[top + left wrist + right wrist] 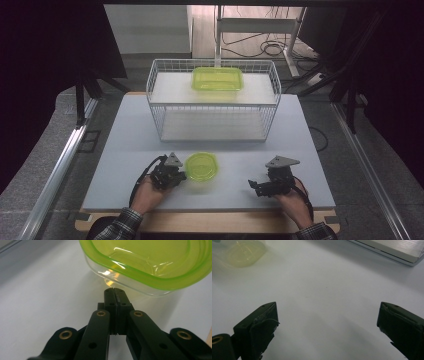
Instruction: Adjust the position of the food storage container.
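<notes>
— Biggest first?
— Pale worktop (125, 165), wide and mostly bare. At its far half, white wire basket (155, 92), with a rectangular green container (217, 78) resting high inside toward the back.
— Nearer the front?
— Round green-lidded container (201, 166), lower body clear, sitting flat on the worktop between the two hands, closer to the left one. Well apart from the basket, open surface between.
— Anything blocking?
— Nothing between the round container and either tool. From the right gripper view, seen pale and blurred at the upper left corner, far off.
— Left gripper (115, 290)?
— Jaws clenched tight together, nothing between them. Tips right at the clear lower wall of the round container, under the green rim; touching or just short, cannot tell.
— Right gripper (328, 315)?
— Jaws released, spread wide, bare worktop between them. Grasping nothing, low over the surface, well apart from the round container.
</notes>
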A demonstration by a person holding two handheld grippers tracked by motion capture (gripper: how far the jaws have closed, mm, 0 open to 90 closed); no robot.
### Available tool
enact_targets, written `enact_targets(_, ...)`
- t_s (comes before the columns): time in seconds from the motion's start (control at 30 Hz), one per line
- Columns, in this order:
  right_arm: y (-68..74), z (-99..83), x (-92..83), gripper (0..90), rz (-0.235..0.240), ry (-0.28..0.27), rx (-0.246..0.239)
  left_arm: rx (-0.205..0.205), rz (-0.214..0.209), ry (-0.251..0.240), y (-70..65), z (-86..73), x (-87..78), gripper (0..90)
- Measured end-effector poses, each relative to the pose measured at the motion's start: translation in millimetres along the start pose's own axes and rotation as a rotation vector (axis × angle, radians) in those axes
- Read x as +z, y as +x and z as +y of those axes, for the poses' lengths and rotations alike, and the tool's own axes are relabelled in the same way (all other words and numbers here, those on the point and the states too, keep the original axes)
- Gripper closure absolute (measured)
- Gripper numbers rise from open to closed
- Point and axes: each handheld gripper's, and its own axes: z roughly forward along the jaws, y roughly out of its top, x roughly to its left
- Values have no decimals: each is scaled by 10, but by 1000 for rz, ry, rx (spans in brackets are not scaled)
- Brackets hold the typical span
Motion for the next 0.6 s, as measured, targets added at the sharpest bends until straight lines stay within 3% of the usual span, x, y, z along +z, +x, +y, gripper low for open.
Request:
enact_targets(0.17,0,1,-5,37,1,1,-3,18,3,-4,-61,41,15,867)
enact_targets(0.2,-1,1,-7,37,1,-1,-3,13,18,-3,-54,19,-18,800)
enact_targets(0.27,-7,5,-21,37,-2,-4,-5,3,46,-10,-18,-48,-98,546)
enact_targets(0.3,-12,5,-28,37,-4,-5,-6,-23,49,-12,-11,-94,-137,423)
enact_targets(0.4,-33,1,-38,37,-3,-8,1,-42,75,-27,10,-233,-276,179)
enact_targets(0.5,-39,0,-46,37,-2,-9,2,-50,88,-58,-1,-331,-373,62)
enact_targets(0.6,-40,2,-48,36,1,-12,1,-47,101,-70,-16,-358,-413,32)
